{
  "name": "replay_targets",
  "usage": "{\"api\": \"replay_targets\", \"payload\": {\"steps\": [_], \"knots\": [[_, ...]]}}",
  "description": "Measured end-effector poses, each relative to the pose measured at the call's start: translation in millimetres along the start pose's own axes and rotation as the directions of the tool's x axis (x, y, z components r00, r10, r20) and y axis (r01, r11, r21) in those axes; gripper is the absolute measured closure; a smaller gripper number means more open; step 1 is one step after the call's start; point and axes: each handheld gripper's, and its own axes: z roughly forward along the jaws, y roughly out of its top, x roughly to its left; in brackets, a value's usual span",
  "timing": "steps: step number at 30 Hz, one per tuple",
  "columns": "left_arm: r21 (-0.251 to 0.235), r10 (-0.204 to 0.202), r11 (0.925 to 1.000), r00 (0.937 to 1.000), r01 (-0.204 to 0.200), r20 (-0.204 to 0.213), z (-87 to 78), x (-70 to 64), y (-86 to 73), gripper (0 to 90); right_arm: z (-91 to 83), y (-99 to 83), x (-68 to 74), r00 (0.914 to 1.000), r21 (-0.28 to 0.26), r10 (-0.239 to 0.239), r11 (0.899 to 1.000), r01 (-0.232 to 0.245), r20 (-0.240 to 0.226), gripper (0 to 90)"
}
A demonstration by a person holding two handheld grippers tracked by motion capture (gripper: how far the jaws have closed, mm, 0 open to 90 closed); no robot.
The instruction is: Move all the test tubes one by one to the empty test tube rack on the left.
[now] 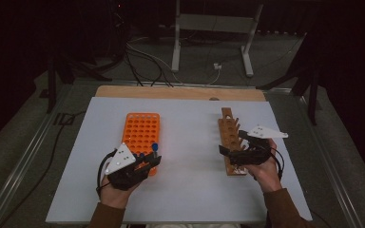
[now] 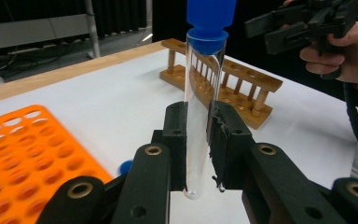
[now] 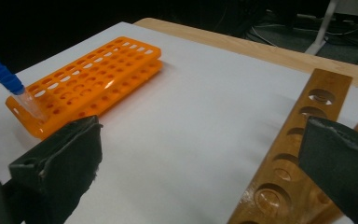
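Two racks are sitting on my white table [image 1: 185, 190]. My left gripper [image 2: 198, 135] is clamping a clear blue-capped tube [image 2: 203, 107] upright, just beside the orange rack's [image 1: 141, 133] near right corner. My right gripper [image 3: 200, 158] is gaping wide, holding nothing, over the wooden rack's [image 1: 229, 137] near end; bare tabletop is lying between the racks

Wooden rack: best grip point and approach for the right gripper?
Take the wooden rack by its top rail, across the narrow width, coming down from above. It lies long and slim on the table, holes up, so both long edges are free. The right gripper is open and already straddles the near end; likely grip between holes for flat contact.
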Motion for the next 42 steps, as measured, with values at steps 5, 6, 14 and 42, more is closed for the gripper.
{"api": "replay_targets", "payload": {"steps": [5, 6, 14, 42], "knots": [[-0.004, -0.003, 1.0, 0.9999, 0.003, -0.016, -12.3, 8.5, -2.8, 78.4, -1.9, -3.4, -4.4, 0.9998, 0.003, 0.011, 1.0, -0.012, 0.015, 0.0], [-0.003, -0.002, 1.0, 0.9998, 0.002, -0.022, -14.7, 10.3, -3.5, 78.4, -2.1, -3.9, -5.0, 0.9998, 0.003, 0.015, 1.0, -0.015, 0.015, 0.0], [0.007, -0.009, 0.9999, 0.9985, 0.009, -0.053, -25.5, 18.3, -9.2, 78.4, -5.1, -7.3, -9.0, 0.9992, 0.002, 0.027, 1.0, -0.027, 0.029, 0.0], [0.029, -0.027, 0.9991, 0.9878, 0.032, -0.154, -53.1, 41.4, -33.8, 78.4, -16.1, -12.7, -17.9, 0.997, -0.024, 0.055, 0.998, -0.054, 0.055, 0.0]]}}
